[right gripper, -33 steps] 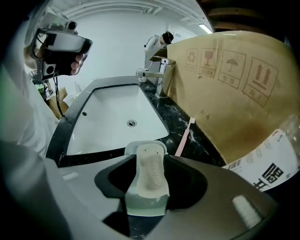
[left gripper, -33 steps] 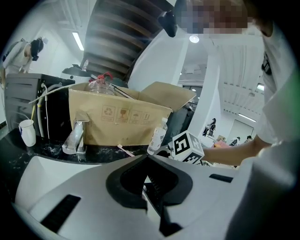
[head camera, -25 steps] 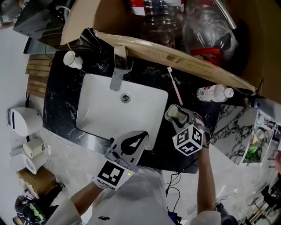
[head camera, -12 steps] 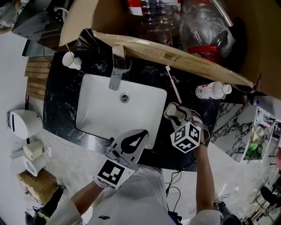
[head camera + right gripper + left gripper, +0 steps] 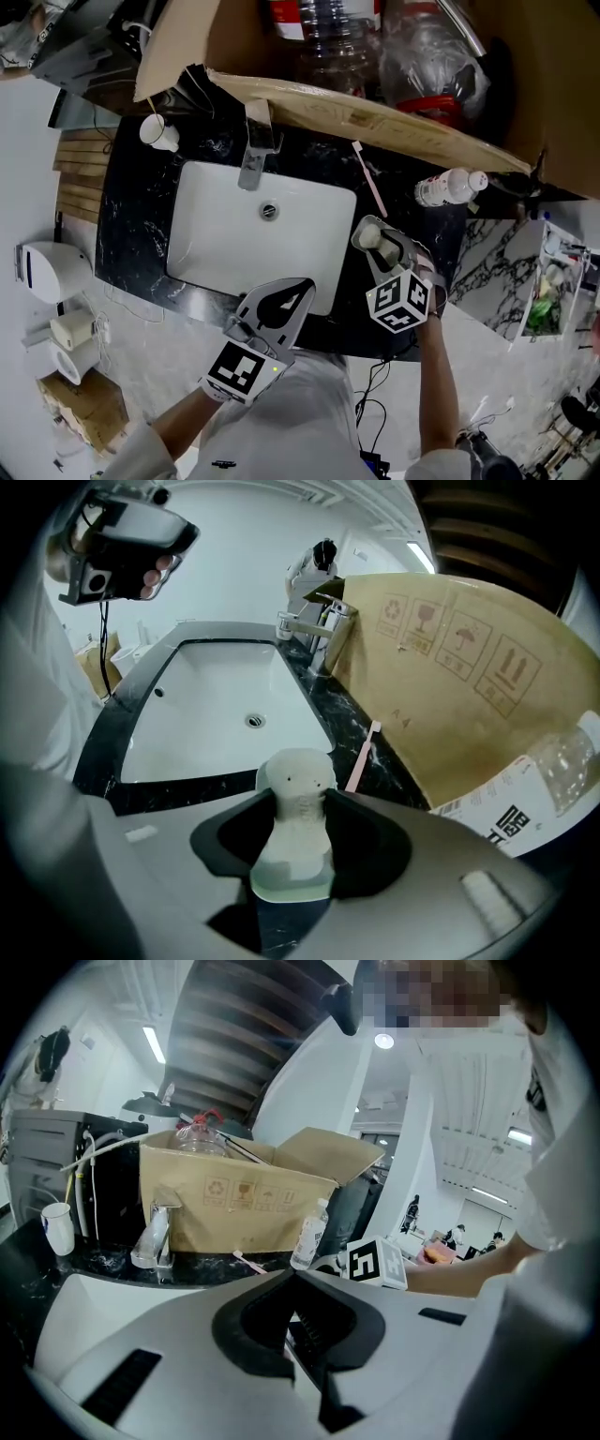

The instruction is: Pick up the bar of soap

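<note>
The pale bar of soap [image 5: 295, 775] rests on a light green dish [image 5: 291, 878] on the black counter, right of the sink. My right gripper [image 5: 298, 803] reaches over it, and its jaws are closing with the soap between them, their tips close against its sides. In the head view the soap [image 5: 370, 234] shows just ahead of the right gripper [image 5: 375, 246]. My left gripper [image 5: 307, 283] hovers over the sink's near rim, shut and empty. In the left gripper view the left gripper [image 5: 293, 1274] holds nothing.
A white sink [image 5: 202, 187] with a chrome faucet [image 5: 253, 159] fills the counter's middle. A pink toothbrush [image 5: 372, 187] and a lying plastic bottle [image 5: 448, 187] are beyond the soap. A cardboard box [image 5: 375, 117] lines the back edge. A white cup [image 5: 159, 131] stands back left.
The right gripper has stayed around the soap with hardly any shift. The left gripper has not moved.
</note>
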The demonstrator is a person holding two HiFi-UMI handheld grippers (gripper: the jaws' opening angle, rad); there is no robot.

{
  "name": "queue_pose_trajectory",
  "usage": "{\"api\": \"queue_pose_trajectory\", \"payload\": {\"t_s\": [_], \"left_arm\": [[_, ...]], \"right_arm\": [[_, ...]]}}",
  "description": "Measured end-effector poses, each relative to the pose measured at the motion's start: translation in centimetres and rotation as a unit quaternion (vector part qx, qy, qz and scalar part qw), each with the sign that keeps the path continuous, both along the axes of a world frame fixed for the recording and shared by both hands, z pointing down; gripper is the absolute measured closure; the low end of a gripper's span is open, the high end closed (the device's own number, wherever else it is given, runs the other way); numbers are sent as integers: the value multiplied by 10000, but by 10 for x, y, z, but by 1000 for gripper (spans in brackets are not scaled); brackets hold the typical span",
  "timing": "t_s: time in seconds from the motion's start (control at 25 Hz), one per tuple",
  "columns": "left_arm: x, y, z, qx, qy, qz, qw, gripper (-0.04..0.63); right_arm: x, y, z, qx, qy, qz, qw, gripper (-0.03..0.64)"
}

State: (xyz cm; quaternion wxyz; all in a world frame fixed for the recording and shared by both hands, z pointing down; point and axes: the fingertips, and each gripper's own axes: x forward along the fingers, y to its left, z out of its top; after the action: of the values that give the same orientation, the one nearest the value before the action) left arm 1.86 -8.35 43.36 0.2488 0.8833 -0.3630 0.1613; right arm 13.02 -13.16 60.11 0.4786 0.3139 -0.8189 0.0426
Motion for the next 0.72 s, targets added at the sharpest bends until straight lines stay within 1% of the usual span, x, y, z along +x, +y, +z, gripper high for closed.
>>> {"api": "queue_pose_trajectory", "payload": {"t_s": [0.12,0.28,0.48,0.6,0.72], "left_arm": [[-3,5,-6,50,6,22,10000,595],[-8,13,-11,119,0,43,9999,595],[-15,22,-16,163,-20,72,9998,595],[-18,26,-16,214,-46,98,9997,595],[-19,29,-16,254,-72,102,9996,595]], "right_arm": [[2,1,-8,172,-50,188,9997,434],[5,-2,-22,474,-234,527,9972,437],[6,-1,-33,704,-403,825,9933,442],[6,2,-31,688,-442,924,9924,445],[5,3,-18,518,-336,882,9942,448]]}}
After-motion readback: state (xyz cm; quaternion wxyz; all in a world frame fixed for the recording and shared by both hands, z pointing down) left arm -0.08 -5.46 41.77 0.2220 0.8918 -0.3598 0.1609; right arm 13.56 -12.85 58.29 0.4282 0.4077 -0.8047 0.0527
